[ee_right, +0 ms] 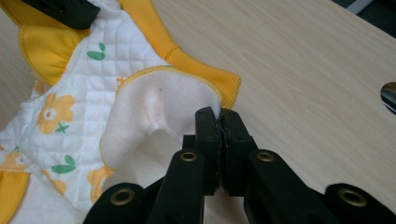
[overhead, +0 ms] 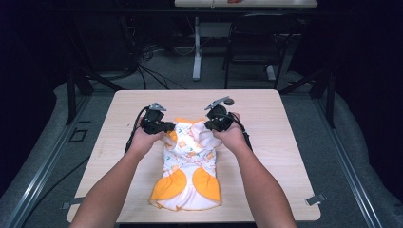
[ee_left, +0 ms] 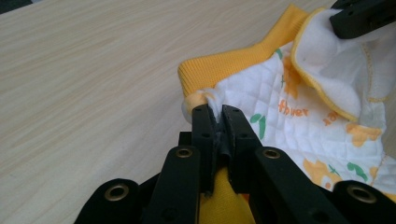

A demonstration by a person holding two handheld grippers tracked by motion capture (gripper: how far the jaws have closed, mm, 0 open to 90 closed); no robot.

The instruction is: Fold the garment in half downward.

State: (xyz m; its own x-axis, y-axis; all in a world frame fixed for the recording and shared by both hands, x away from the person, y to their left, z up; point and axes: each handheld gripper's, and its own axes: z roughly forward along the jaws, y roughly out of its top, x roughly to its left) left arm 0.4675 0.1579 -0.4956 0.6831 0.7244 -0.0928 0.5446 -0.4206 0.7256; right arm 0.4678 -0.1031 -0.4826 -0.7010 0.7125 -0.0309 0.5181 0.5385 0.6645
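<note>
A small white quilted baby garment [overhead: 190, 166] with orange flowers, orange cuffs and an orange ribbed band lies on the middle of the wooden table [overhead: 266, 109]. My left gripper [overhead: 167, 127] is shut on the garment's upper left edge [ee_left: 205, 95], a pinch of cloth showing between its closed jaws. At the upper right corner, my right gripper [overhead: 211, 125] is shut on the white inner flap [ee_right: 159, 107], which is folded over the quilted front. The quilted front [ee_left: 299, 116] and its orange ribbed band [ee_right: 196, 65] lie flat on the table.
Bare wood surrounds the garment on all sides. A small metal clip [overhead: 314, 199] sits at the table's right front edge. Beyond the table are a dark chair [overhead: 256, 42], a white table leg [overhead: 196, 47] and cables on the floor.
</note>
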